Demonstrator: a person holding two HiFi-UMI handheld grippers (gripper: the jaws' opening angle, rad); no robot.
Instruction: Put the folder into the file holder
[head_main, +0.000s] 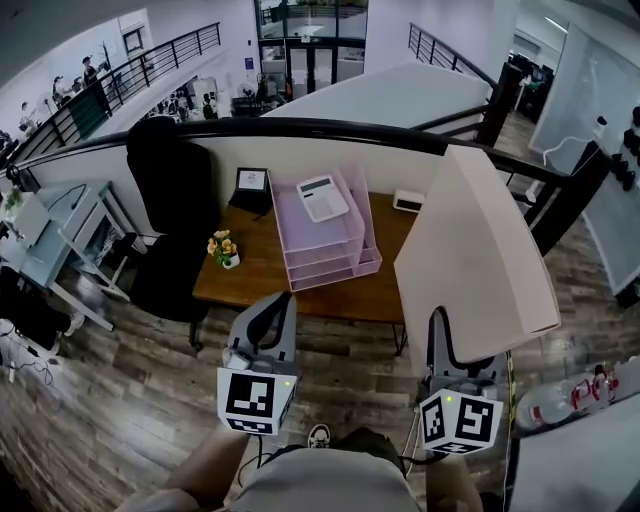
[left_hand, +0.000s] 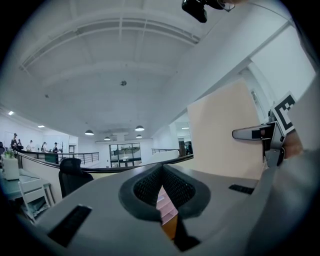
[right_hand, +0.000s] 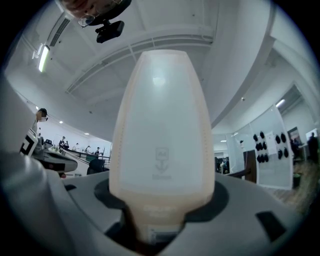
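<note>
Carrying cream flat folder (head_main: 475, 250) upright, pinched by right gripper (right_hand: 159, 217) at its lower end, well apart from pink tiered file holder (head_main: 330, 262) on wooden bench (head_main: 255, 265). Left gripper (left_hand: 162, 186) pressed together, empty. Next, likely: approach, align, slide in.

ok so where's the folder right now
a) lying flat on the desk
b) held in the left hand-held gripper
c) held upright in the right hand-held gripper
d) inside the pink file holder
c: the right hand-held gripper is clamped on the bottom edge of the cream folder, which stands upright, short of the pink file holder on the desk.
</note>
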